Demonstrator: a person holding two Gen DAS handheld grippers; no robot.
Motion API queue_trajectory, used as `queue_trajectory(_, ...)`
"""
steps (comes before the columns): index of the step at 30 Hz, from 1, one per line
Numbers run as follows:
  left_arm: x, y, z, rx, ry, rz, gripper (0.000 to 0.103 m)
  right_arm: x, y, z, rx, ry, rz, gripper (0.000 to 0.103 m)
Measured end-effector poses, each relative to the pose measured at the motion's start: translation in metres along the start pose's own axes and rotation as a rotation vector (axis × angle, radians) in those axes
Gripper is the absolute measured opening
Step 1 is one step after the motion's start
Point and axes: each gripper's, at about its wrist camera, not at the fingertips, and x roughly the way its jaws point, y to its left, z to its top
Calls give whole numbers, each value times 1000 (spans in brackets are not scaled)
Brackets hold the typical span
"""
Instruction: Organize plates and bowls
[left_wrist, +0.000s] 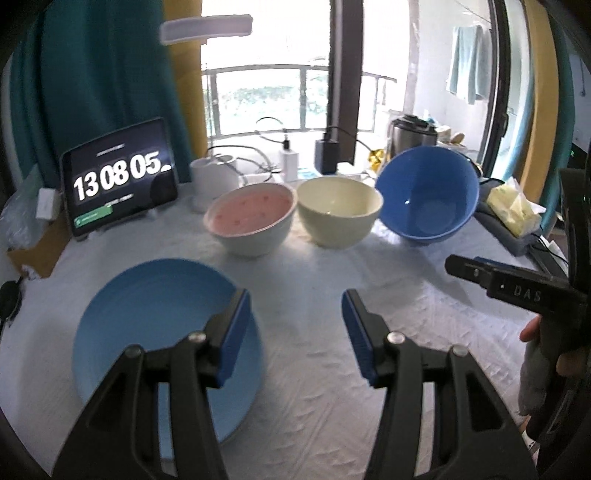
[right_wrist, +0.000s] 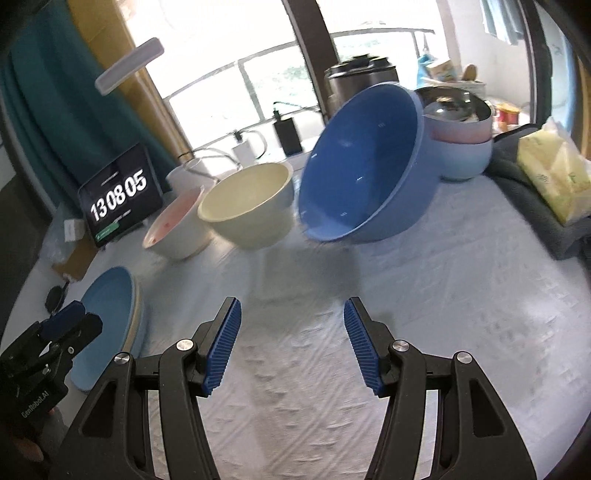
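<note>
Three bowls stand in a row on the white cloth: a white bowl with a pink inside, a cream bowl and a larger blue bowl. A blue plate lies near the front left. My left gripper is open above the cloth with nothing between its fingers, and its left finger overlaps the plate's right edge. In the right wrist view my right gripper is open over bare cloth, short of the blue bowl and cream bowl. The plate shows a pale rim beneath it.
A tablet showing a clock and a white cup stand behind the bowls. Stacked pastel bowls with a metal one on top, a metal pot and a yellow tissue pack crowd the far right. Chargers and cables lie by the window.
</note>
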Motion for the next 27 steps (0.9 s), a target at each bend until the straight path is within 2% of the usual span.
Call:
queue_trajectory(13,37,-36,20,29,30,-59,53,-11,-46,41,65,-133,-104,61)
queue_trajectory(17,46,-42,26,33,35,-63,53,4,-60,54,108,-126,-145,61)
queue_trajectory(24,61,-52,31,39,58,-71,53,26,-78,64,137,-99,-156,61)
queue_trajectory(26,67,-59,32,61,62,-80,53,31,-83,63,146,-85,-158,58)
queue_trajectory(27,69,-64,34,75,58,-87,53,33,-87,62,153,-75,-163,52)
